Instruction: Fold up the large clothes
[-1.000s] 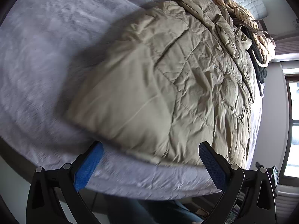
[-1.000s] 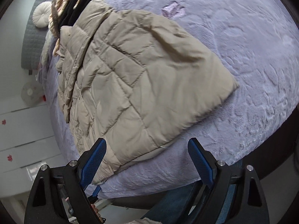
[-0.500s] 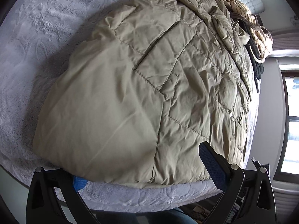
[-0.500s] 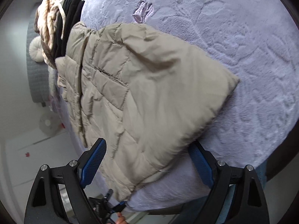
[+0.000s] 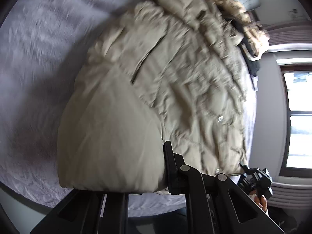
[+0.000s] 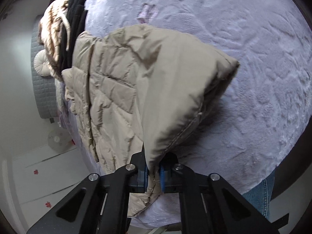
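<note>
The right hand-held gripper (image 6: 153, 175) is at the near edge of the bed (image 6: 243, 39). Its jaws are closing, and the blue pads (image 6: 162, 176) press a fold of the beige quilted jacket (image 6: 117, 89) between them, at the jacket's near hem. From that grip the fabric rises as a tented flap, its corner pointing right above the lavender bedcover.

The left hand-held gripper (image 5: 164, 167) is also at the near edge. Its jaws are closing on the jacket (image 5: 156, 97); the near hem bulges over the left finger and hides it, while the right finger (image 5: 171, 167) lies against the fabric. The picture from this side is blurred by motion.

The jacket lies lengthwise on the bed, running from the near edge toward the far end. At its far end, touching it, lies a pile of other clothes (image 6: 64, 31): a striped cream-and-brown piece and a black one. Beyond the pile a round cushion (image 6: 42, 63) rests against a grey quilted headboard (image 6: 42, 93). In the left-hand view a window (image 5: 298, 120) stands at the right.
</note>
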Motion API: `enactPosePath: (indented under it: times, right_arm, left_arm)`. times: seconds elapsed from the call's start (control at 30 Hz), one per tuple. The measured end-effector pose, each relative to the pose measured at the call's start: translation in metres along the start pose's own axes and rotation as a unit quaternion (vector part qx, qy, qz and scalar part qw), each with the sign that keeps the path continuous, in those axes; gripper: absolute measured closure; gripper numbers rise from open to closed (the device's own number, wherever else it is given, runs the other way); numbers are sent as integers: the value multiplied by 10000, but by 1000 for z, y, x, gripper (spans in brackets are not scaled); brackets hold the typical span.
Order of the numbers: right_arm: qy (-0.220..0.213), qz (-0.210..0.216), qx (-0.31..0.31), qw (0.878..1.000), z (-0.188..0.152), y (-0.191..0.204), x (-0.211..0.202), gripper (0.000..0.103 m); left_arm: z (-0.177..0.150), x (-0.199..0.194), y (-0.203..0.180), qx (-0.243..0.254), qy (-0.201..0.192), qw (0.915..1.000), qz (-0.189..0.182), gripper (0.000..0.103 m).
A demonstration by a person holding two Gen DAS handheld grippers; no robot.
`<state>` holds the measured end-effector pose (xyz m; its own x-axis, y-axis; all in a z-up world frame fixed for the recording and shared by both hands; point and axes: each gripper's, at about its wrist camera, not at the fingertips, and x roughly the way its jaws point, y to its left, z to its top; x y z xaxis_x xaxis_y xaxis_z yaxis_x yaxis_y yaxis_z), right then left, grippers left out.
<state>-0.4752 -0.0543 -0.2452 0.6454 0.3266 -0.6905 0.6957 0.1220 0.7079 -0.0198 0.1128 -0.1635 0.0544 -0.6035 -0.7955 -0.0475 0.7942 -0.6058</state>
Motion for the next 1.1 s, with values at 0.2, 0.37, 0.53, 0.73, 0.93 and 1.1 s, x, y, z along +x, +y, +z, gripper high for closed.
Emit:
enactPosePath:
  times: [0.2,0.37,0.53,0.73,0.93,1.1]
  right_arm:
    - [148,388,-698,9967,13,54,-8,95]
    - [206,685,-1368,9880,39,124,-6,95]
    - [380,813,-2190,9716,80,203,12,95]
    - [665,732,-2859,9531,134,279,64,95]
    - [768,191,-2983,9512,180,312,139,95]
    - [524,-44,-2970,9534,205,322,181,95]
  left_arm:
    - [30,-35,-37,219,-550,9981,-156,87]
    - [68,-69,-70,241,-1228,9917,-304,87]
    - [121,-85,-114,342,-1941,9801,-237,87]
    - [191,-76,-144,214,-2412,9702,100,87]
    - [257,-27,-142,157,-2250,9722,624,87]
    - [300,17,-134,411,-1981,9738,1039,87]
